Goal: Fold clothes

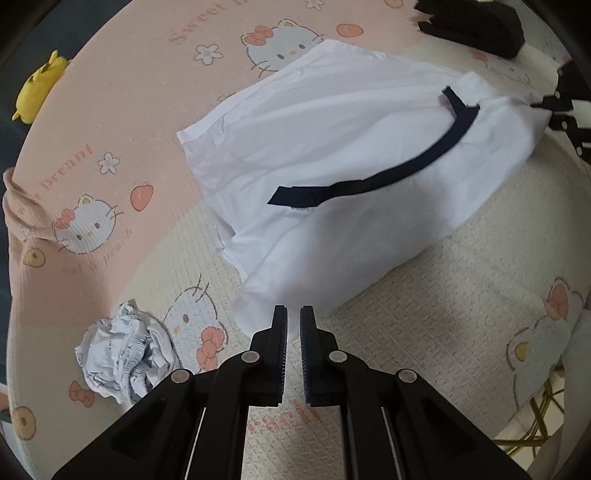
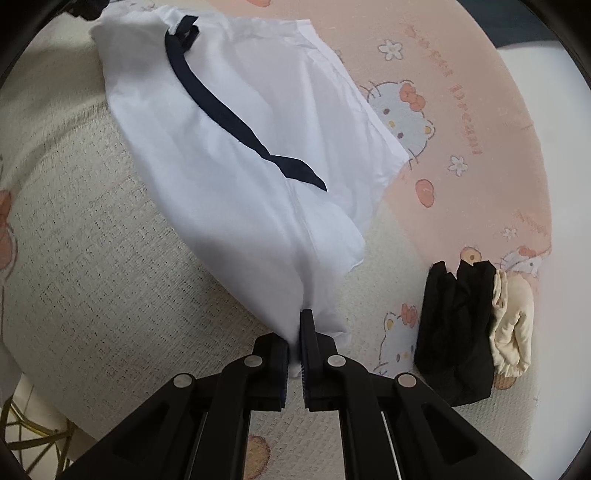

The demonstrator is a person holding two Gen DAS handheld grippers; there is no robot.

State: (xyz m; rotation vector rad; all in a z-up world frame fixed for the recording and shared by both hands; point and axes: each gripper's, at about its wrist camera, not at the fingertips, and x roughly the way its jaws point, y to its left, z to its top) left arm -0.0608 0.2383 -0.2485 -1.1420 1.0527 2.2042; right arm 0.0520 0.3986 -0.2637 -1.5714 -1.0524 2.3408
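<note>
A white garment [image 1: 332, 147] with a navy trim band [image 1: 406, 166] hangs stretched between both grippers over a pink and cream cat-print blanket [image 1: 110, 122]. My left gripper [image 1: 293, 321] is shut, its tips at the garment's near corner, where the cloth runs in between them. My right gripper [image 1: 554, 105] shows at the far right corner of the cloth. In the right wrist view my right gripper [image 2: 295, 328] is shut, with a bunched corner of the white garment [image 2: 240, 129] pinched between its pads. My left gripper [image 2: 86, 9] is a dark shape at the top left corner there.
A crumpled white printed cloth [image 1: 122, 354] lies at lower left and a yellow plush toy [image 1: 40, 83] at the blanket's far left edge. Folded black [image 2: 458, 332] and cream [image 2: 513, 332] garments sit at right. A gold wire frame [image 2: 33, 432] stands below the bed edge.
</note>
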